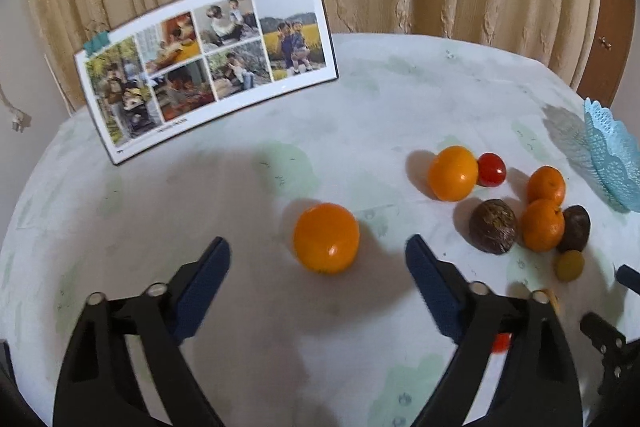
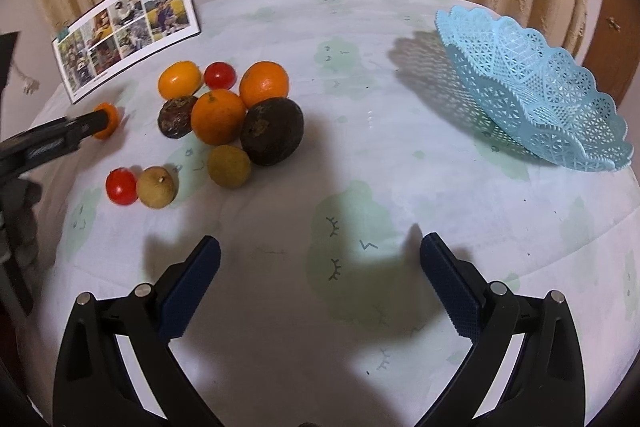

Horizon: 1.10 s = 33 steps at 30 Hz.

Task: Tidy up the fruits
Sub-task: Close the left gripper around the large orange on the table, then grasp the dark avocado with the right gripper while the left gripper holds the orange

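left tool (image 1: 318,251) stood open around an orange (image 1: 326,238), pads not touching; right tool (image 2: 320,255) gaped empty over the counter (image 2: 360,167).

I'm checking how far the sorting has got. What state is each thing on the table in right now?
left gripper: open, jaws either side of a lone orange, pads not touching it.
right gripper: open, nothing between its jaws.
blue basket: tilted, no fruit visible in it.
fruit cluster: loose on the tablecloth, unsorted.
photo board: standing, leaning back.
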Each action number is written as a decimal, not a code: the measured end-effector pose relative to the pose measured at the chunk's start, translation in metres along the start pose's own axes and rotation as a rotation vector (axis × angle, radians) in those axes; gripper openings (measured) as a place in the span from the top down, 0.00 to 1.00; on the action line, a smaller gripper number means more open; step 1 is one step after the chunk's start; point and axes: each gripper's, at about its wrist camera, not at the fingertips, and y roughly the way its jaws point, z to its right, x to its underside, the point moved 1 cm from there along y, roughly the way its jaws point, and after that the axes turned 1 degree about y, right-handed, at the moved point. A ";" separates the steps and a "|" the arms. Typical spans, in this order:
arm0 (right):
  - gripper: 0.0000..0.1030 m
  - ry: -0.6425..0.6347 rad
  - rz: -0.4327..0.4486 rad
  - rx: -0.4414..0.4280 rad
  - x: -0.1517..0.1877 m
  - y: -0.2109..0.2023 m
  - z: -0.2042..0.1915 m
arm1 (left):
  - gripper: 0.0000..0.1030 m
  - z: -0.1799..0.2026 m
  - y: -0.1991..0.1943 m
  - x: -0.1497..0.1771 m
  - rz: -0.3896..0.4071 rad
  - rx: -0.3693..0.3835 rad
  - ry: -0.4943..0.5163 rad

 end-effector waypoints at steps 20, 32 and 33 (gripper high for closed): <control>0.07 0.118 0.093 -0.126 -0.026 -0.012 0.010 | 0.64 -0.008 0.008 -0.003 0.000 0.068 -0.071; 0.48 0.157 0.032 -0.189 -0.056 0.026 0.001 | 0.64 -0.007 -0.012 -0.006 0.041 0.072 -0.072; 0.49 0.155 0.030 -0.193 -0.057 0.028 -0.001 | 0.64 -0.006 -0.013 -0.006 0.041 0.073 -0.071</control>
